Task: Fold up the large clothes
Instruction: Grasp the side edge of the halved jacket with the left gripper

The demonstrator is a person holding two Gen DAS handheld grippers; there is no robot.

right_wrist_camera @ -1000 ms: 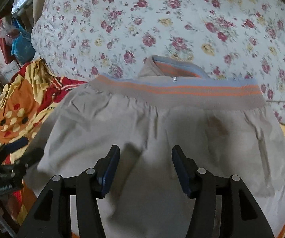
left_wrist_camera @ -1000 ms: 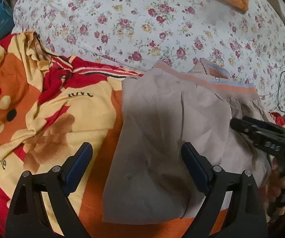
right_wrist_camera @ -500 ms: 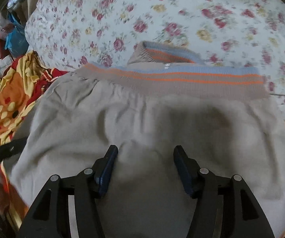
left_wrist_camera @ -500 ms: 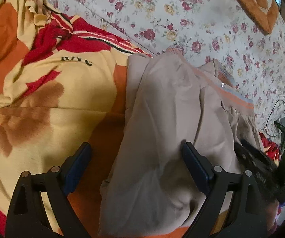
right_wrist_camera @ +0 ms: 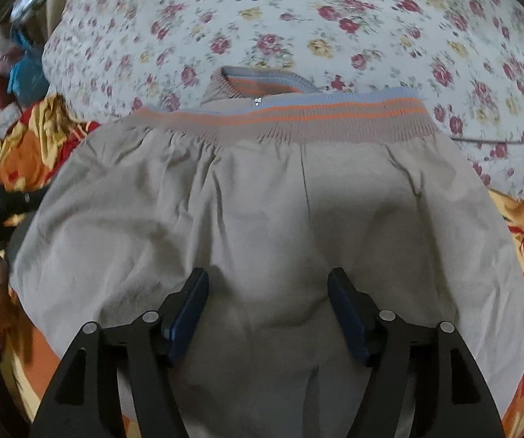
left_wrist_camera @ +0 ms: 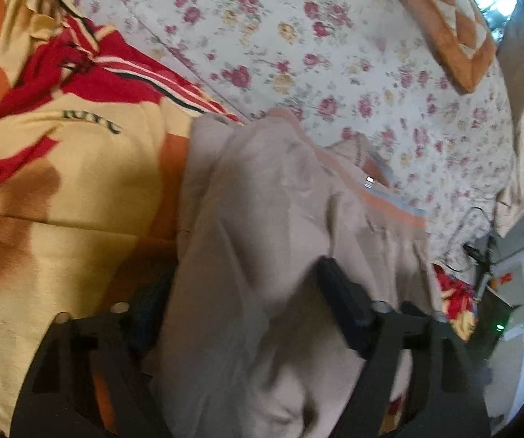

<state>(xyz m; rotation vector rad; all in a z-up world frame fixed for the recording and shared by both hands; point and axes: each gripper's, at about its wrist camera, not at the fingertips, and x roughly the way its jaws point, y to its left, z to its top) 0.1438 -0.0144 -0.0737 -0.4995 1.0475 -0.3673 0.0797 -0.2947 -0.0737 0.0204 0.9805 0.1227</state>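
A beige garment [right_wrist_camera: 262, 211] with a ribbed band striped orange and grey-blue [right_wrist_camera: 298, 120] lies flat on the bed. My right gripper [right_wrist_camera: 267, 310] hovers low over its near middle. Its jaws are opening, and the cloth lies under them, not pinched. My left gripper [left_wrist_camera: 240, 284] is at the garment's [left_wrist_camera: 262, 219] left edge, and its jaws are closing. A raised bunch of the cloth sits between them and half hides the left finger [left_wrist_camera: 149, 306]. In the right wrist view the left gripper [right_wrist_camera: 3, 200] and the hand holding it show at the left edge.
The garment lies on an orange, yellow and red blanket [left_wrist_camera: 61, 182], beside a floral sheet [right_wrist_camera: 298, 18]. An orange patterned cushion [left_wrist_camera: 455, 36] sits at the far right. A black cable [left_wrist_camera: 473, 248] runs off the bed's right side, and a blue bag [right_wrist_camera: 24, 73] lies far left.
The left gripper rolled and came down onto the garment's left edge, jaws narrowing around bunched cloth. The right gripper slid closer over the garment and its jaws widened.
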